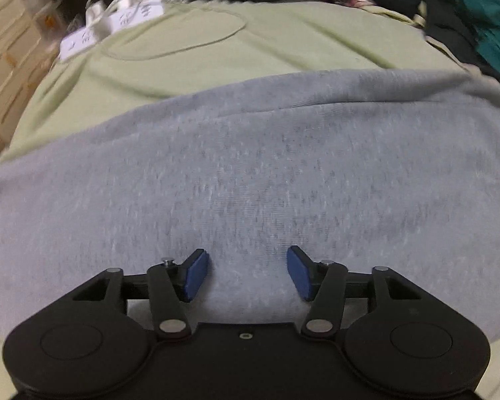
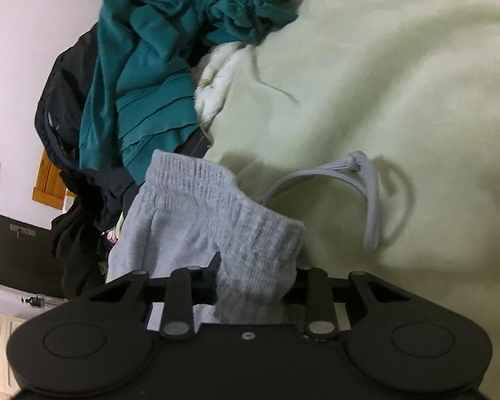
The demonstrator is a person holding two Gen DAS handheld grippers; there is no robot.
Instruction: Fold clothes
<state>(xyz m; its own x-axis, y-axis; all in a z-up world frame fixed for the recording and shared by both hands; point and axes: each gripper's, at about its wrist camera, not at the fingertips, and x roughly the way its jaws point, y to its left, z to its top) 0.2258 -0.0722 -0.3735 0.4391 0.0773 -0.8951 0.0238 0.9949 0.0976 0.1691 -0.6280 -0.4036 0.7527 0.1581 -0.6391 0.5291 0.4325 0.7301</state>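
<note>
I'm holding the grey pants' waistband (image 2: pixel 223 200) in the right gripper (image 2: pixel 250 286); left gripper (image 1: pixel 248 275), jaws wide, is hovering over their leg (image 1: pixel 250 166).

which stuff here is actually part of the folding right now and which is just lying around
In the job:
- grey sweatpants, elastic waistband pinched in the right gripper
- their grey drawstring, trailing loose on the bed
- left gripper, open above the grey fabric

Just lying about:
- teal garment in the heap
- black clothing under it
- white power strip
- pale green bedsheet
</note>
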